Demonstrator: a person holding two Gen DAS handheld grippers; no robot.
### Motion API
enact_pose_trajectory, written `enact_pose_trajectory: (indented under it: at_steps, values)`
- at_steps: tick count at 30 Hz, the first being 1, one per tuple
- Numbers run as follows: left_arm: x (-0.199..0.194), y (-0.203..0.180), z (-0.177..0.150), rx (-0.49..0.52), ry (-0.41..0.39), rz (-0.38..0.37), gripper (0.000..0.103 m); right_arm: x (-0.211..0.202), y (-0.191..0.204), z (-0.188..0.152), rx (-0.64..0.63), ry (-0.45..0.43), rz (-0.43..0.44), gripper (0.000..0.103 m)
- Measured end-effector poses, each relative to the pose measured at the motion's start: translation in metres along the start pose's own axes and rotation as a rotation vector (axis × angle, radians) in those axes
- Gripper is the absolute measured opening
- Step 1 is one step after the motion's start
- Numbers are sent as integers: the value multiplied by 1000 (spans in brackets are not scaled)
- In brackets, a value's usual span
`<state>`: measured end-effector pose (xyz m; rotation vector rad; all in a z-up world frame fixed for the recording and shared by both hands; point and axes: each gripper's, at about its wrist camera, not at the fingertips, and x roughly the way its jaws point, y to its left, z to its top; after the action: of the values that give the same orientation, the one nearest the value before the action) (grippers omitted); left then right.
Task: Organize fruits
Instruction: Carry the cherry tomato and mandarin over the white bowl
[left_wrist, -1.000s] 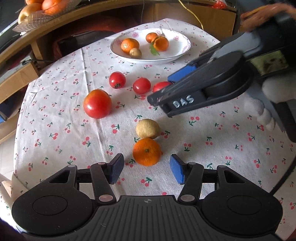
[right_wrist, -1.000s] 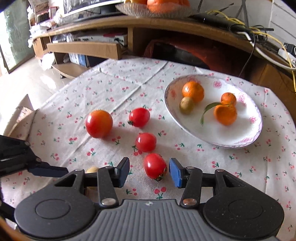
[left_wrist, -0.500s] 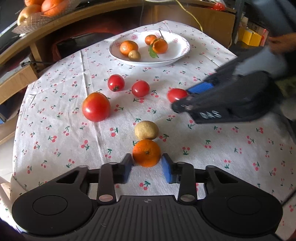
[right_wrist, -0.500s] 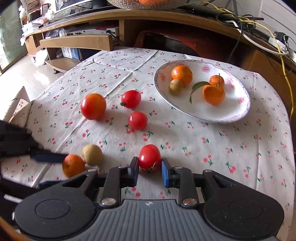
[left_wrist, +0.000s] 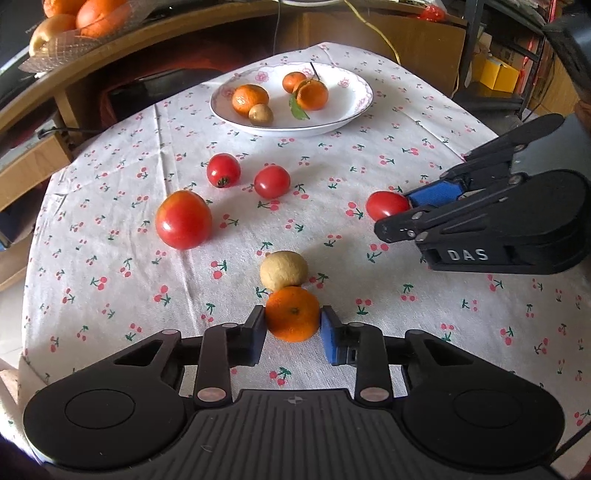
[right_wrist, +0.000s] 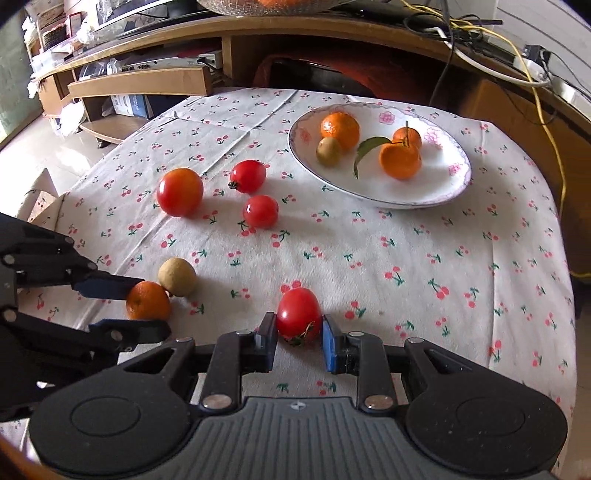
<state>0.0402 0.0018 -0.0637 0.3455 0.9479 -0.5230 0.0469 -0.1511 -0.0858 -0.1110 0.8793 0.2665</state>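
On the left, our left gripper (left_wrist: 293, 329) has its fingers closed against the sides of a mandarin (left_wrist: 292, 313) sitting on the surface (left_wrist: 443, 350), touching a small tan fruit (left_wrist: 283, 270). One big tomato (left_wrist: 183, 219) and two small tomatoes (left_wrist: 223, 170) lie loose in the middle. To the right, our right gripper (right_wrist: 299, 341) pinches a small red tomato (right_wrist: 298, 315). The plate (right_wrist: 436, 199) already holds three mandarins and one tan fruit, so we judge sorting roughly half done.

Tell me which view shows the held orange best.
The left wrist view: the orange sits centred between the left gripper's pads. The right wrist view shows it small at the left, partly covered by that gripper's fingers.
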Motion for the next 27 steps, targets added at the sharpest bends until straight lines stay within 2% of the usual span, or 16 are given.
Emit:
enact_pose_trajectory:
  at_steps: [10,17,27]
  values:
    - [-19,-1,13,-18,-60,-17,38,-35,-7,-11,87,-24,-35,28]
    - [-19,2,32,-45,-91,-4,38,-46,-10,10,111,-95,-24,28]
    - [-11,3,84,-87,-160,12,39,-38,-37,42,162,-158,-42,28]
